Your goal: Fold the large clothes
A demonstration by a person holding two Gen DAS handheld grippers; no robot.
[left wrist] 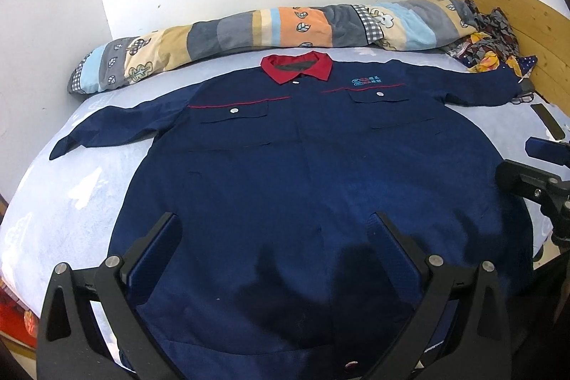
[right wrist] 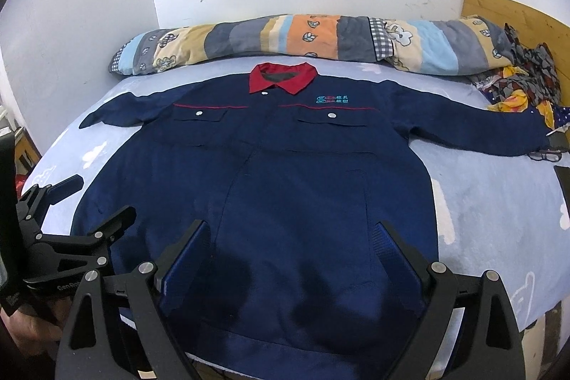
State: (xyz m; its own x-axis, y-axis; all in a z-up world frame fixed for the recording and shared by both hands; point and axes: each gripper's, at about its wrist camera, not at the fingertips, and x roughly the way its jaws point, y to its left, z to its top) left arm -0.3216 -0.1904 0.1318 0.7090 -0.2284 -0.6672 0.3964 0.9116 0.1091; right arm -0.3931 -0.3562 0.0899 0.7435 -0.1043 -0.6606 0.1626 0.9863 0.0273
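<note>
the navy work jacket (left wrist: 302, 166) lies flat and face up on the light blue bed sheet (left wrist: 71, 202), with both sleeves spread out to the sides. its red collar (left wrist: 297, 66) points to the rolled patterned quilt (left wrist: 249, 31), which lies just behind the jacket along the white wall. the left gripper (left wrist: 276, 219) hangs over the jacket's lower part, fingers spread wide, holding nothing. the right gripper (right wrist: 292, 227) is also released, above the jacket hem. a heap of coloured cloth (right wrist: 523, 88) lies near the jacket's sleeve end.
</note>
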